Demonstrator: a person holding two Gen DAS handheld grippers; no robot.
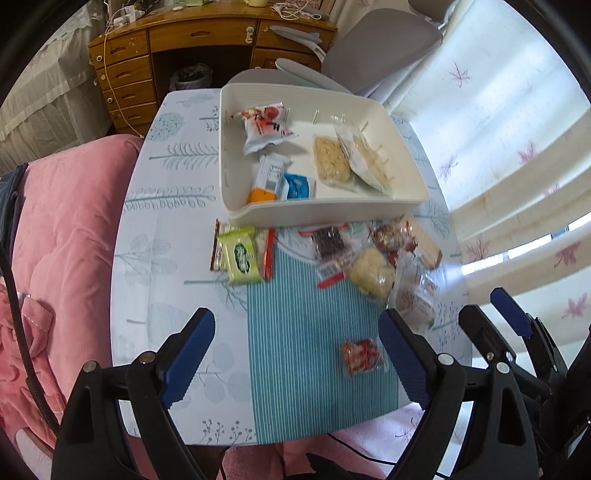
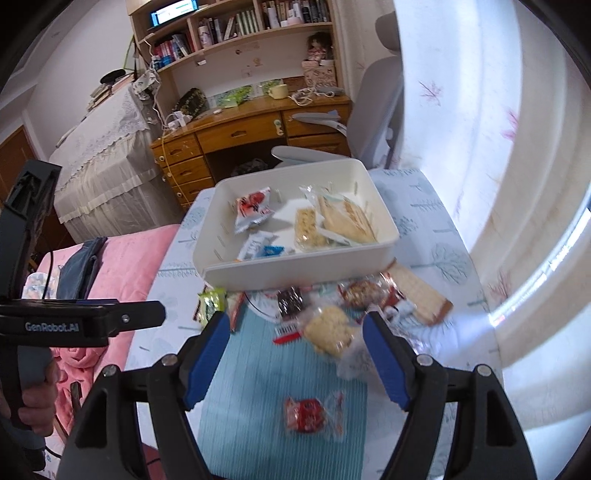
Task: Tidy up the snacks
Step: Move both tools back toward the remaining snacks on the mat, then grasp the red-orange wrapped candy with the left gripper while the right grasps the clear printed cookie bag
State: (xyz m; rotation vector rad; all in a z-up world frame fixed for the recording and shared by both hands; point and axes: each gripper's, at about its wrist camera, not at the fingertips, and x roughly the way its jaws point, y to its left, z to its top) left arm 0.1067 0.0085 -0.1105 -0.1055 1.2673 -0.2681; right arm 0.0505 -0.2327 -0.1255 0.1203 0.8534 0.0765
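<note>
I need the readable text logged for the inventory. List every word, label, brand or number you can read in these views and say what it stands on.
"GenRobot.AI": white letters on the black arm of the left tongs, seen in the right wrist view.

Green packet on the table: has a printed label, too blurred to read.

Red-and-white packet and blue packet in the white bin: print too small to read.

Book spines on the shelf: unreadable.

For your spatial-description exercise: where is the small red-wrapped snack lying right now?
In both wrist views the small red-wrapped snack lies alone on the striped teal mat, nearer the cameras than the snack pile and white bin.
</note>
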